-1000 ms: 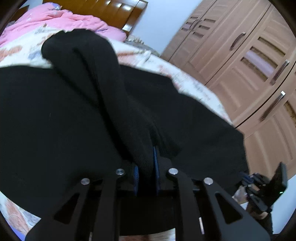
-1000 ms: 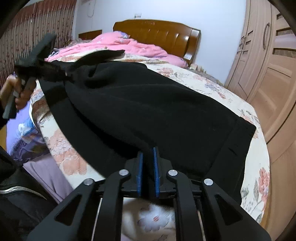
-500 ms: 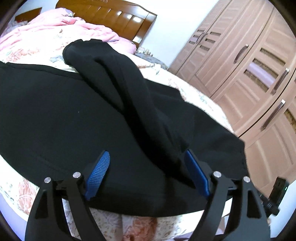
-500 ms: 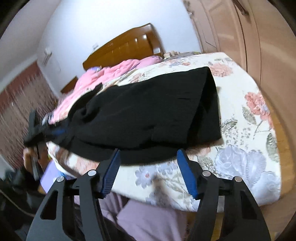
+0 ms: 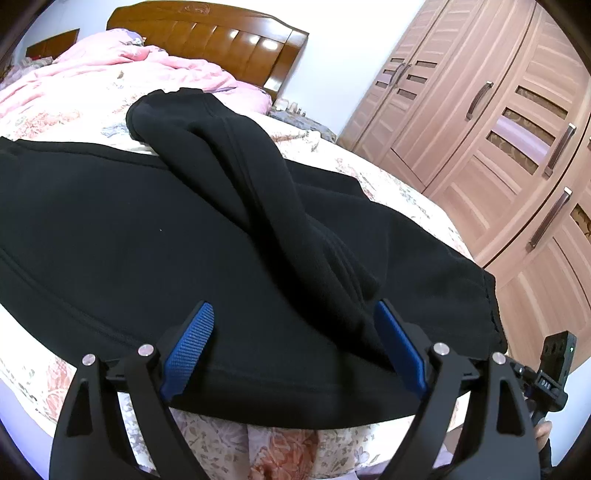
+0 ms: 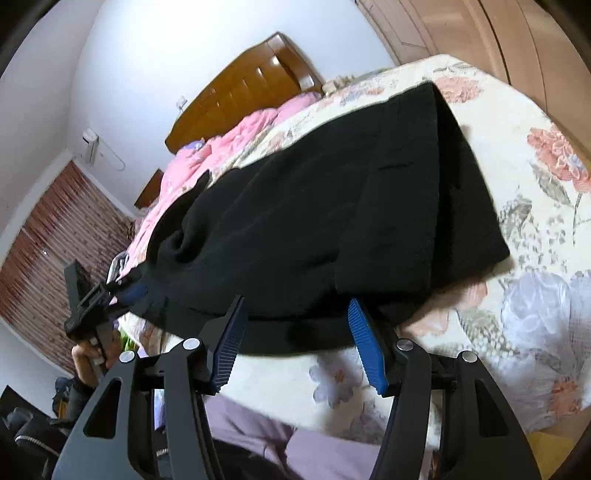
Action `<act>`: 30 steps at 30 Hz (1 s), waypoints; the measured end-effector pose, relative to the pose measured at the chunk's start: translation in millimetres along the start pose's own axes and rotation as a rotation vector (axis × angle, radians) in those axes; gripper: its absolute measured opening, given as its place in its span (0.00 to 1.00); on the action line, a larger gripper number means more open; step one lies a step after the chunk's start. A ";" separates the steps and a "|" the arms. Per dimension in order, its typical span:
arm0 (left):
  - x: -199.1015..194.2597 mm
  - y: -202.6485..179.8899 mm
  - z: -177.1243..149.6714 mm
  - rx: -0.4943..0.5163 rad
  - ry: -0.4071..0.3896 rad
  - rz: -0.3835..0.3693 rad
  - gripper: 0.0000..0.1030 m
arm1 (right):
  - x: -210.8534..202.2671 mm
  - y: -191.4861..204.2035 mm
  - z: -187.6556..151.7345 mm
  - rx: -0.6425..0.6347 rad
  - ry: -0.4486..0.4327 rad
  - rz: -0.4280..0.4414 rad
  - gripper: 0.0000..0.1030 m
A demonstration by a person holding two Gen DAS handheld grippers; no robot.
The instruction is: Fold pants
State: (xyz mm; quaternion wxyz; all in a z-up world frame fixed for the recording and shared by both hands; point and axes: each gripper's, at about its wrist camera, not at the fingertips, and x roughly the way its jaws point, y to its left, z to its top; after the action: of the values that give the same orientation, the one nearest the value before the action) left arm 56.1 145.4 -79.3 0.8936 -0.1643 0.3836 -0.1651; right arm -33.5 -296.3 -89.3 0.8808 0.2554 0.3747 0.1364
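**Both tongs spread at the near edge of the bed: risks to the fold**

My left tongs (image 5: 293, 350) stand spread wide, blue pads apart, holding nothing; the black pants (image 5: 155, 236) lie between and beyond them on the floral bed (image 5: 55, 107). My right tongs (image 6: 295, 345) are likewise spread and empty, hovering just off the near edge of the bed, with the pants' hem running right in front of their pads.

The pants lie across the foot of the bed, along its near edge. One leg is thrown back over the body of the garment as a thick, twisted roll that runs diagonally toward the headboard (image 5: 207, 33), rather than lying flat.

Judged risks from here:

- The near hem overhangs the bed's edge slightly. A careless tug or brush could drag the heavy cloth off the mattress.
- The rolled leg is bunched. If I pinch it where it lies, I may catch one layer only, and the fold would open skewed.
- Black on black hides seams and edges, so I could misjudge where the layers end and grip the wrong one.
- The pink quilt (image 5: 122, 62) lies near the far end of the leg and could snag it.
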 end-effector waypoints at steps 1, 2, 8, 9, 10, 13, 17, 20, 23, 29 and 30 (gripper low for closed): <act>-0.1 -0.7 0.1 0.004 0.000 0.001 0.86 | -1.8 0.7 1.5 0.005 -0.031 0.004 0.55; -0.4 -1.4 0.5 0.008 -0.002 0.003 0.86 | -3.9 0.5 3.3 0.015 -0.055 0.014 0.55; 1.4 -10.0 2.4 0.047 -0.005 0.018 0.90 | 15.3 4.0 4.9 0.037 -0.026 -0.004 0.50; 3.5 -10.9 4.8 0.050 0.002 0.021 0.90 | 13.1 5.0 7.1 0.039 -0.041 -0.005 0.41; 4.6 -11.8 7.7 0.050 0.006 0.020 0.90 | 10.0 4.1 8.9 0.053 -0.066 0.005 0.27; 9.6 -18.6 25.4 0.058 0.009 0.016 0.92 | 4.5 8.7 16.2 0.027 -0.107 -0.004 0.22; 36.3 -31.6 60.2 0.092 0.042 0.079 0.95 | 14.0 17.5 13.4 -0.016 -0.085 -0.034 0.21; 66.8 -24.7 83.9 0.061 0.112 0.200 0.90 | 16.1 13.0 13.6 -0.001 -0.064 -0.034 0.22; 93.1 -5.3 104.4 -0.011 0.192 0.231 0.43 | 14.1 3.0 16.1 0.028 -0.044 -0.019 0.22; 83.7 2.7 127.6 0.019 0.114 0.235 0.10 | 12.1 8.0 17.7 -0.019 -0.056 -0.032 0.17; 72.4 -0.5 129.9 0.040 0.066 0.223 0.10 | 8.8 12.2 20.8 -0.038 -0.066 -0.031 0.16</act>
State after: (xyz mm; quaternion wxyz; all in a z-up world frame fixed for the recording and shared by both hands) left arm 199.3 136.2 -40.1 0.8965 -0.0974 0.4253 -0.0775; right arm -12.9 -289.6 -75.5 0.8994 0.2369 0.3467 0.1213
